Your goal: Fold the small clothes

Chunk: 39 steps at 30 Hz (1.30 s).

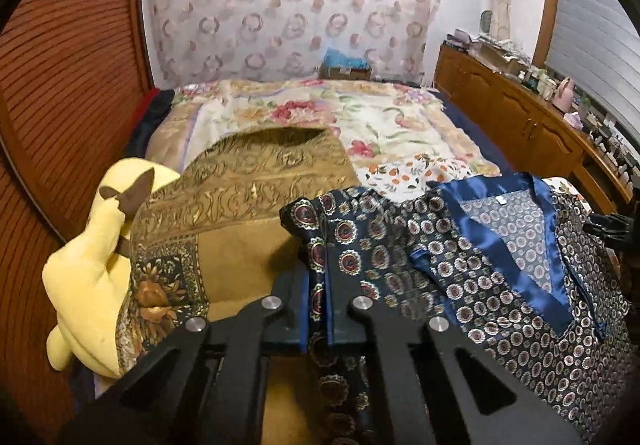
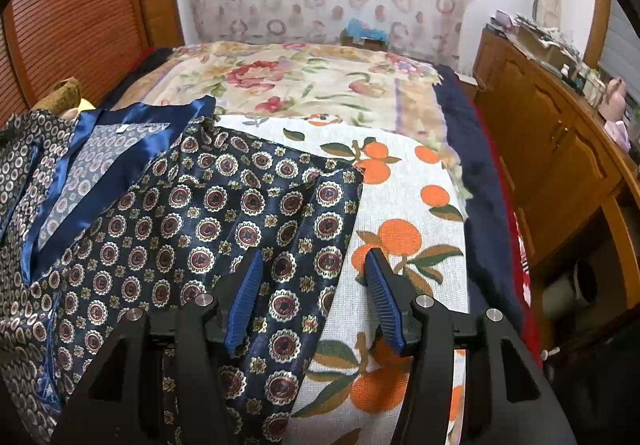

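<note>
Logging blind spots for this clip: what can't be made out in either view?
- Left wrist view: the garment runs off the lower right edge; its hem is unseen.
- Left wrist view: the left tool covers the fabric edge it pinches.
- Right wrist view: the right tool frame hides the cloth below.
- Sideboard clutter: too small to identify.

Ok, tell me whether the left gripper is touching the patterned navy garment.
Touching. The left wrist view shows the left gripper shut, with a fold of the patterned navy garment pinched between its blue pads.
</note>
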Motion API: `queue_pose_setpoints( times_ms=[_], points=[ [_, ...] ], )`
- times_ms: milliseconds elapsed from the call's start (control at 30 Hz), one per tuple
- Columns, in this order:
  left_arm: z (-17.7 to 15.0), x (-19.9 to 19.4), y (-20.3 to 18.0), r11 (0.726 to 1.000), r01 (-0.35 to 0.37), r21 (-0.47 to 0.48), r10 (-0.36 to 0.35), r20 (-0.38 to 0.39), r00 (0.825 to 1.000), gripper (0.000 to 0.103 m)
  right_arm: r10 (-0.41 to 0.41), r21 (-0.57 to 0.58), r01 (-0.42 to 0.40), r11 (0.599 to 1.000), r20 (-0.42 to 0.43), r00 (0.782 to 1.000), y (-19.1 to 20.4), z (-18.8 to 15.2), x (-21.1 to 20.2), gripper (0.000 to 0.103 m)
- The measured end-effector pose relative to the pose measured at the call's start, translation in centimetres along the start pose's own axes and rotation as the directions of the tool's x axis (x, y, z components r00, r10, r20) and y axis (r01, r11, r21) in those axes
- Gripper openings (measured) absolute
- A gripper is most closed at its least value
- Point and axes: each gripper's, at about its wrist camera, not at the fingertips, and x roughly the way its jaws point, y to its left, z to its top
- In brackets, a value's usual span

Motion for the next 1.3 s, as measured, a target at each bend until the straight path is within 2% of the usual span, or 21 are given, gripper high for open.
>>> queue_pose_setpoints(
  times_ms=[267,300,367,467,633,700,867,1000,1067,1300],
  points=[
    [0.0,-2.1,-2.2,0.998,0.054,0.041,-0.057,0.061,0.997,0.000,-0.008,0.024,0.008,1.000,-0.020,1.000,-1.1,2.3,1.6,0.054],
    [-0.1,-2.4,-2.6,0.997,0.067,0.045,-0.070,0.066,0.995,0.000,-0.006,0.018,0.006,1.000,-0.020,1.000,-1.0,2.5,1.7,0.050],
    [-0.5,-3.3,-3.4,0.995,0.089,0.049,-0.092,0.084,0.992,0.000,0.023,0.010,-0.023,1.000,-0.013,1.000,-0.5,2.7,1.7,0.012],
    [-1.4,-5.3,-4.7,0.991,0.113,0.064,-0.120,0.114,0.986,0.000,0.067,-0.002,-0.067,0.998,0.015,0.998,0.8,2.6,0.7,0.001],
    [-3.2,-9.4,-6.0,0.988,0.132,0.085,-0.145,0.170,0.975,0.000,0.090,-0.017,-0.088,0.996,0.150,0.985,2.8,1.8,-4.5,0.000],
    [-4.0,-10.8,-6.3,0.988,0.114,0.102,-0.132,0.188,0.973,0.000,0.098,-0.014,-0.097,0.995,0.193,0.976,3.2,1.2,-7.1,0.000],
    [-6.1,-13.8,-6.0,0.990,0.112,0.090,-0.129,0.216,0.968,0.000,0.102,-0.022,-0.099,0.995,0.263,0.959,4.1,-0.5,-12.6,0.000],
    [-9.4,-16.4,-5.3,0.992,0.101,0.076,-0.116,0.237,0.965,0.000,0.114,-0.021,-0.113,0.993,0.292,0.950,4.5,-2.9,-16.0,0.000],
    [-11.3,-17.0,-4.6,0.995,0.082,0.064,-0.095,0.230,0.969,0.000,0.125,-0.019,-0.125,0.992,0.296,0.947,4.7,-4.9,-17.4,0.000],
    [-17.4,-18.0,-2.1,0.998,0.058,-0.027,-0.053,0.177,0.983,0.000,0.150,0.036,-0.164,0.986,0.245,0.958,4.8,-12.2,-19.6,0.000]
  ],
)
